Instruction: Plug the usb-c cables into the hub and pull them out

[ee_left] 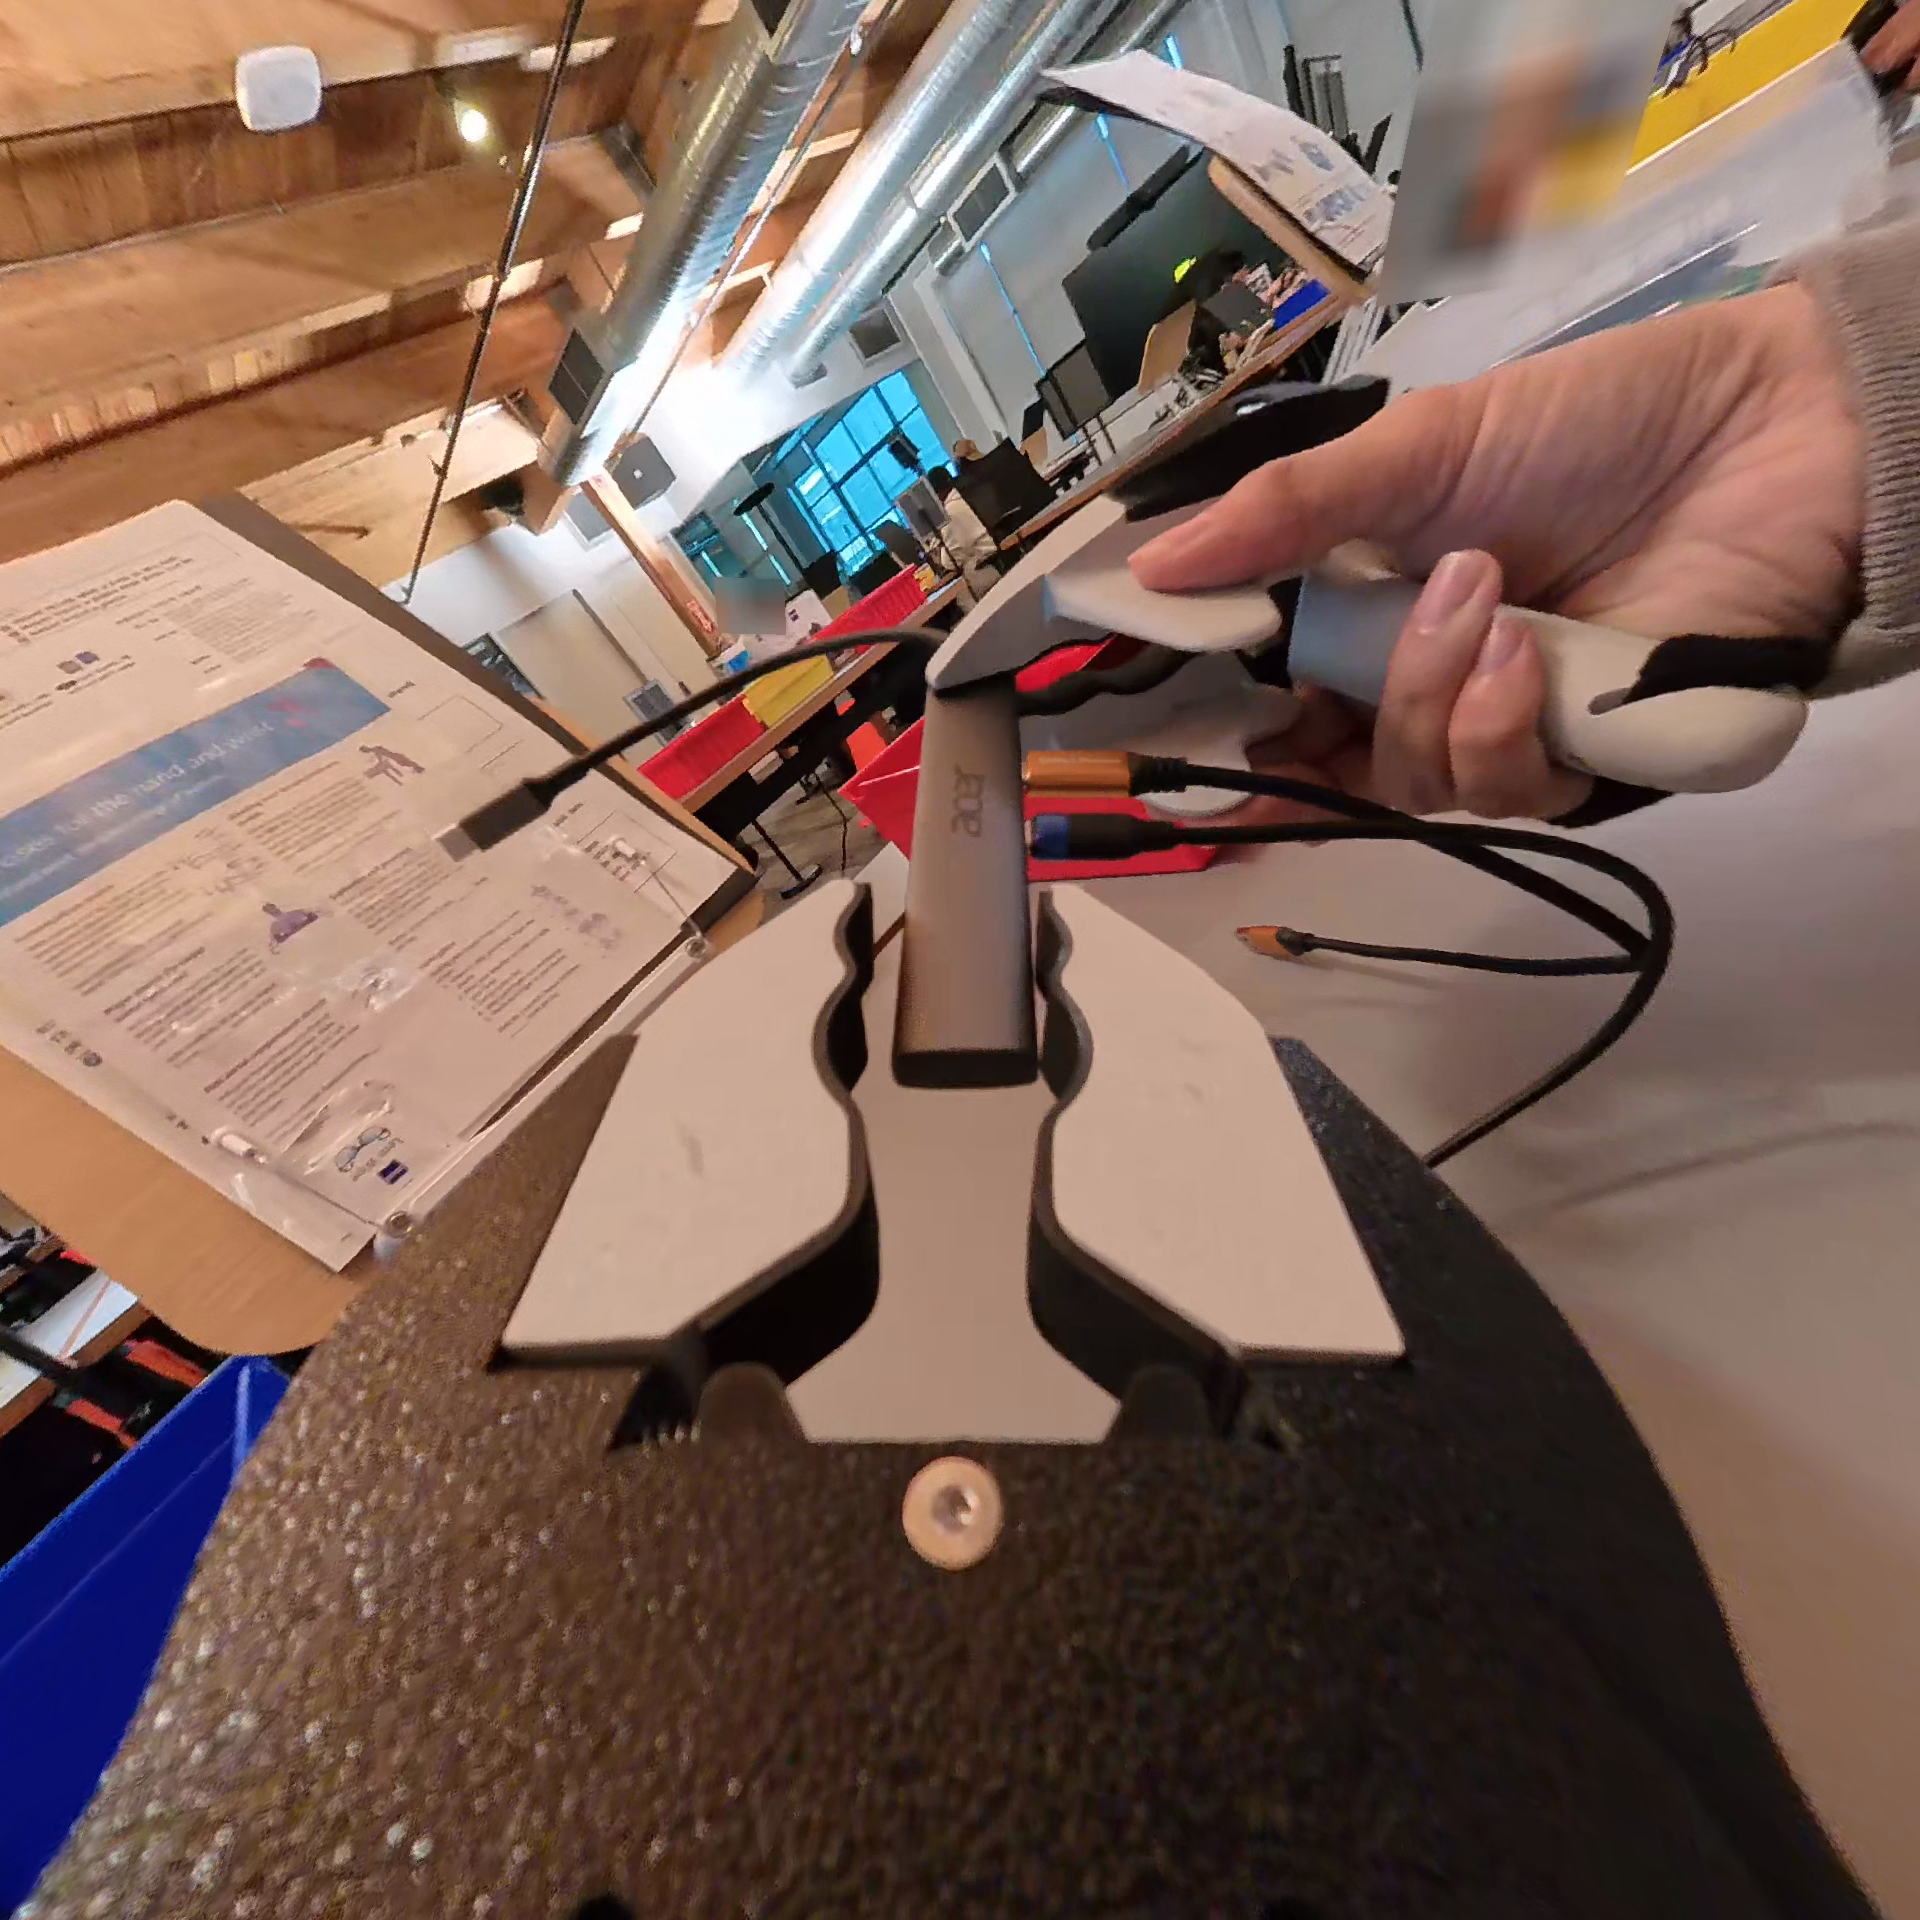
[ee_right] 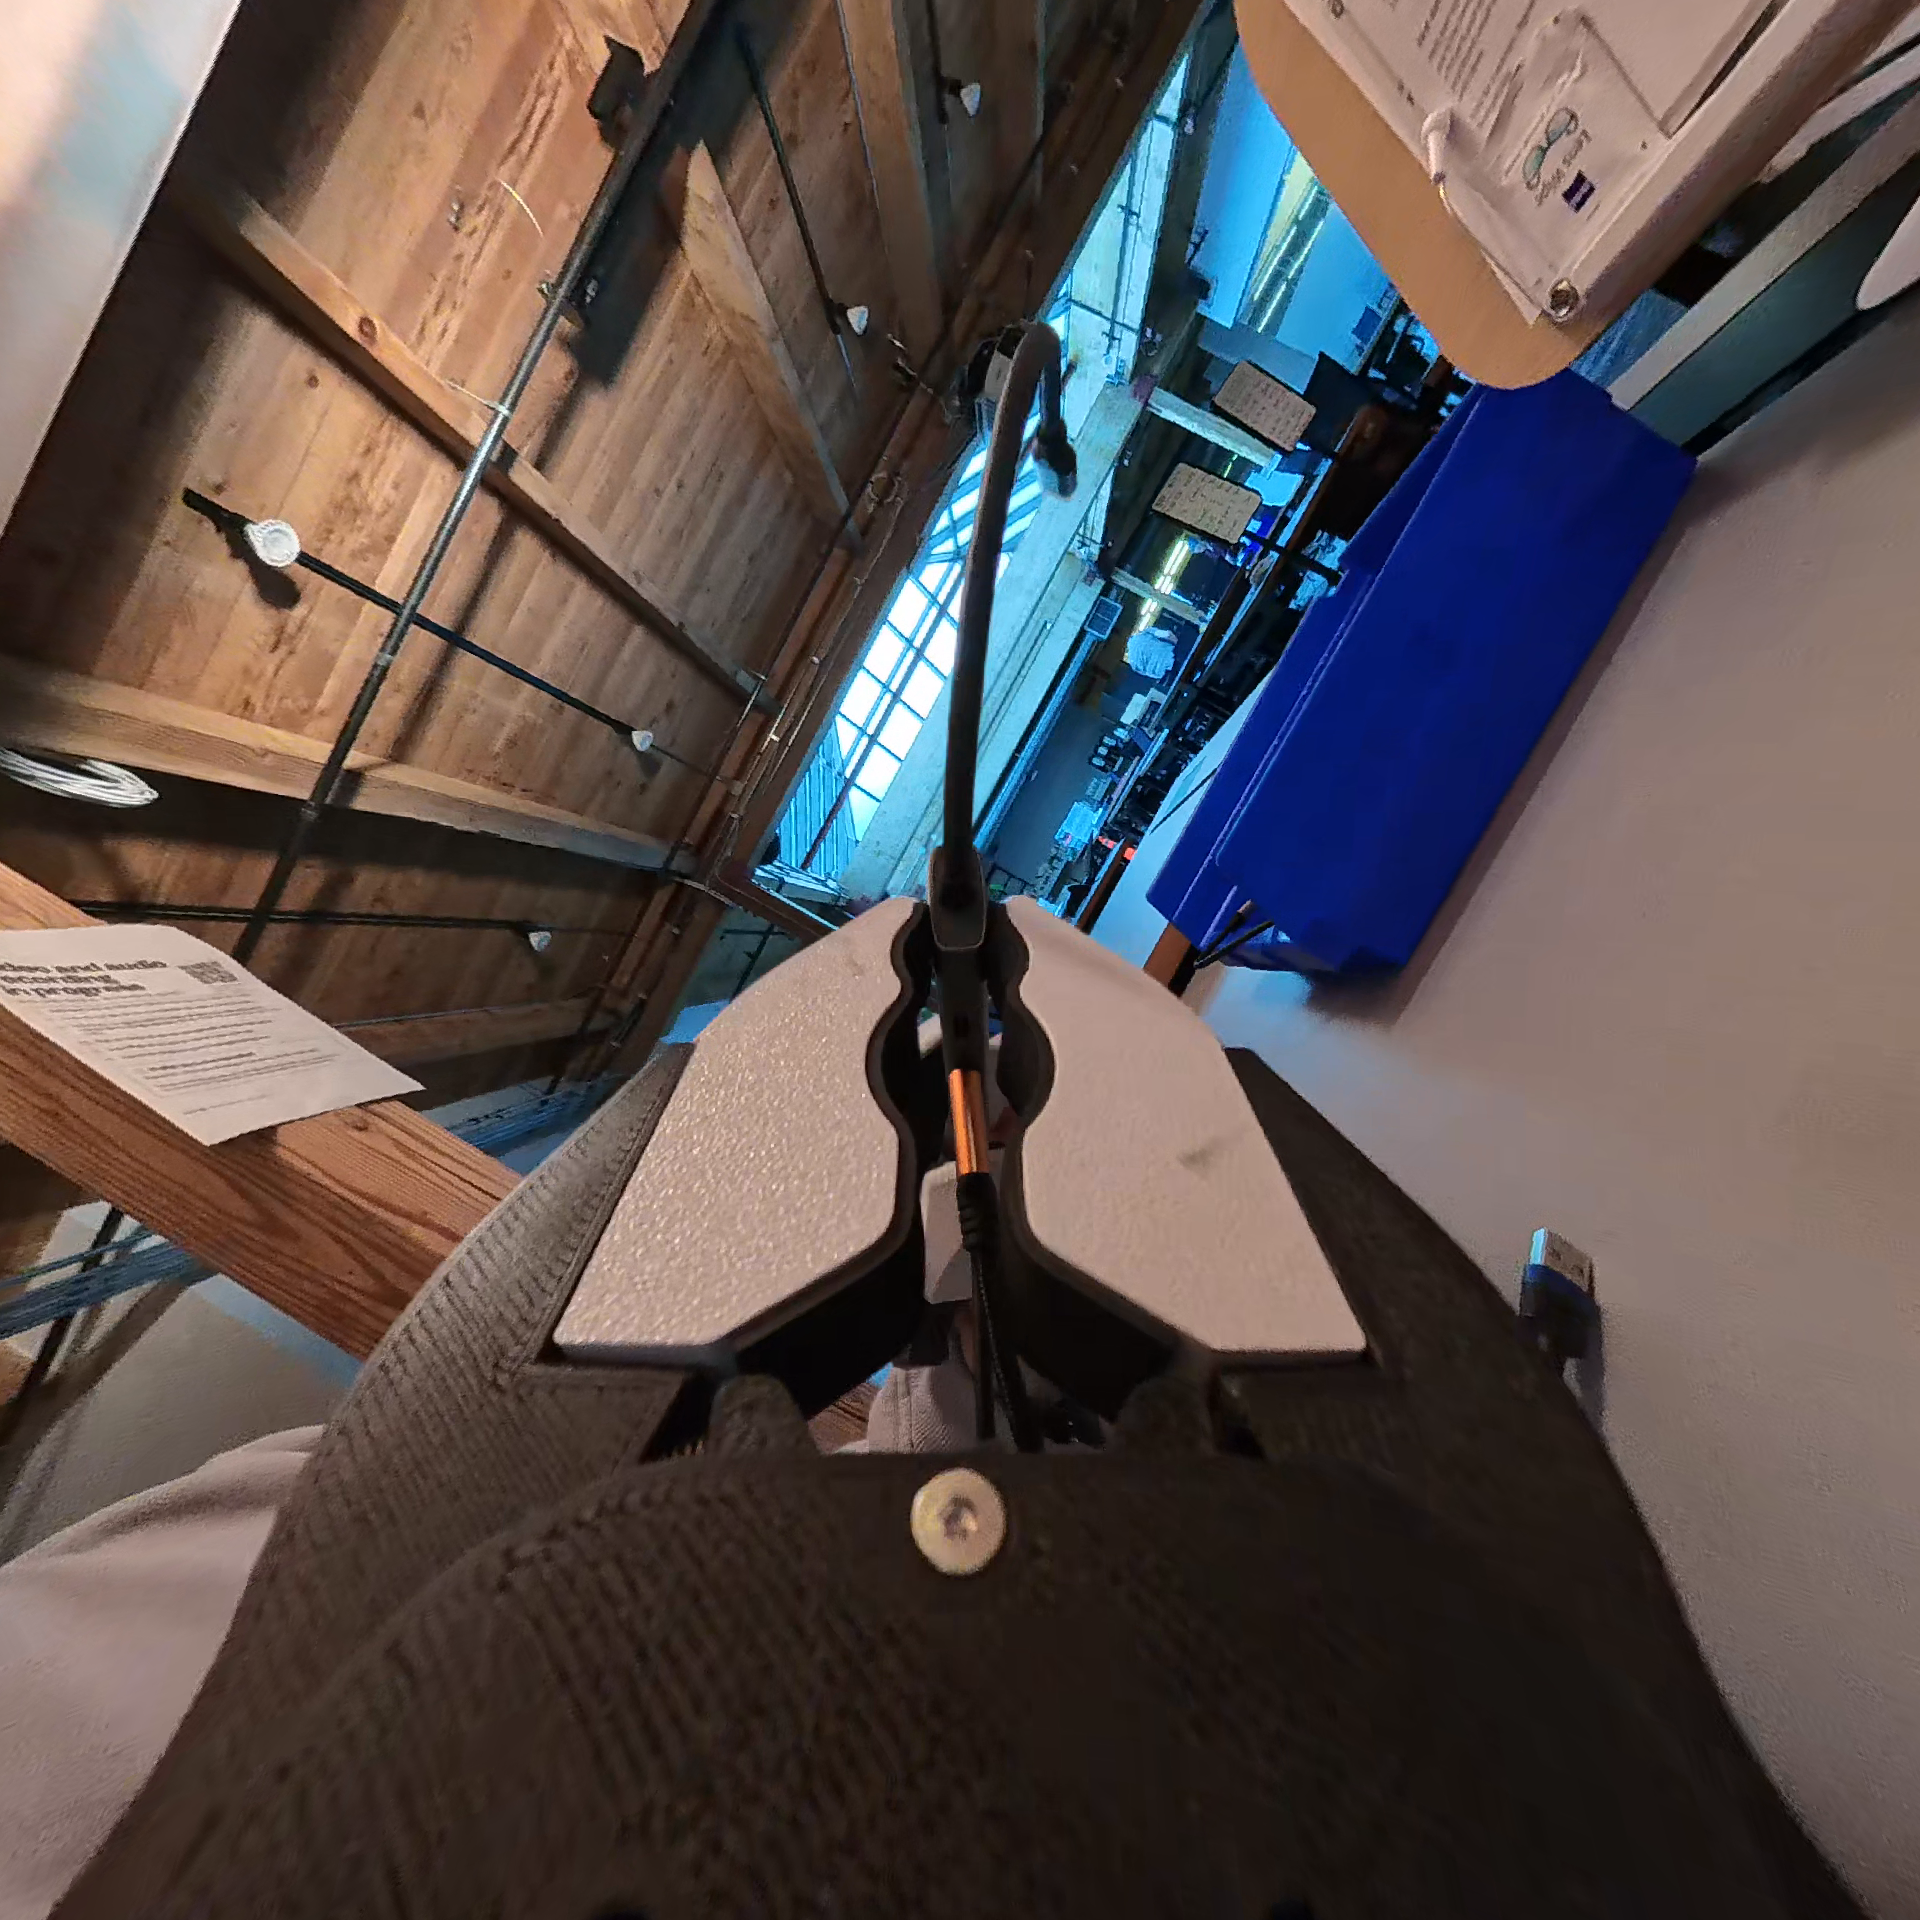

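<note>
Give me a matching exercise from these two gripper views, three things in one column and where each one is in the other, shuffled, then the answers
Things:
1. grey hub
2. orange-collared plug
3. loose orange-tipped plug

Places:
A. lying on the white table
B. clamped between the left gripper's fingers
C. plugged into the hub's side, above a blue-collared plug

Pairs: 1-B, 2-C, 3-A
</note>
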`<state>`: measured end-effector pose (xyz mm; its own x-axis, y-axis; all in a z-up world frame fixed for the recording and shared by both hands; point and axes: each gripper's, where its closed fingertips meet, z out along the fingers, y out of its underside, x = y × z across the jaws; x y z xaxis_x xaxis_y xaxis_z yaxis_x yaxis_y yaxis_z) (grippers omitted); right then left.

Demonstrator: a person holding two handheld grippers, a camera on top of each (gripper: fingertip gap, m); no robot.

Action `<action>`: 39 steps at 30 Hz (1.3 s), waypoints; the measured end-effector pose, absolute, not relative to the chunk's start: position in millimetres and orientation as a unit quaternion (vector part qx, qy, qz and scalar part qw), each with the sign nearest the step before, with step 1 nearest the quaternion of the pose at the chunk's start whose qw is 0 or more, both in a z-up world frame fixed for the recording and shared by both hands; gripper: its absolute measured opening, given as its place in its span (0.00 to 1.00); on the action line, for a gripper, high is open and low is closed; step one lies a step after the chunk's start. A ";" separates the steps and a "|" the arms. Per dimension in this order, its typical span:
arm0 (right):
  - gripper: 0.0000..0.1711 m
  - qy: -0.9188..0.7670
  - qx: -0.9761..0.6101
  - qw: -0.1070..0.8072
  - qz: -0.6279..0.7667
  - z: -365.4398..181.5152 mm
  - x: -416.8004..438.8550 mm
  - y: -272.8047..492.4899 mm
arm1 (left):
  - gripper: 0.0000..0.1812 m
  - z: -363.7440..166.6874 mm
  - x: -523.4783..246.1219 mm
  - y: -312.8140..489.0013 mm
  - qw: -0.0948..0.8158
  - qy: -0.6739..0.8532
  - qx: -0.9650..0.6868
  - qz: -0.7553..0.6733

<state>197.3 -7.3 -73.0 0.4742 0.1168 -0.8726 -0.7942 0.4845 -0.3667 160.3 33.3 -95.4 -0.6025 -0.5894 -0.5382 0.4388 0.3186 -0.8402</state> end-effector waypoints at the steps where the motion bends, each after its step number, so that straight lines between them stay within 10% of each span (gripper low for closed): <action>1: 0.06 0.417 -0.405 0.754 0.306 -74.4 197.4 -7.2 | 0.13 -96.6 159.4 31.5 0.440 0.683 -0.052 -0.582; 33: 0.07 0.422 -0.375 0.750 0.344 -80.6 201.3 -9.1 | 0.13 -92.6 154.8 26.2 0.392 0.679 -0.129 -0.607; 39: 0.27 0.377 -0.563 0.727 0.115 -82.0 193.2 -16.0 | 0.13 -93.0 172.1 44.6 0.385 0.673 -0.204 -0.597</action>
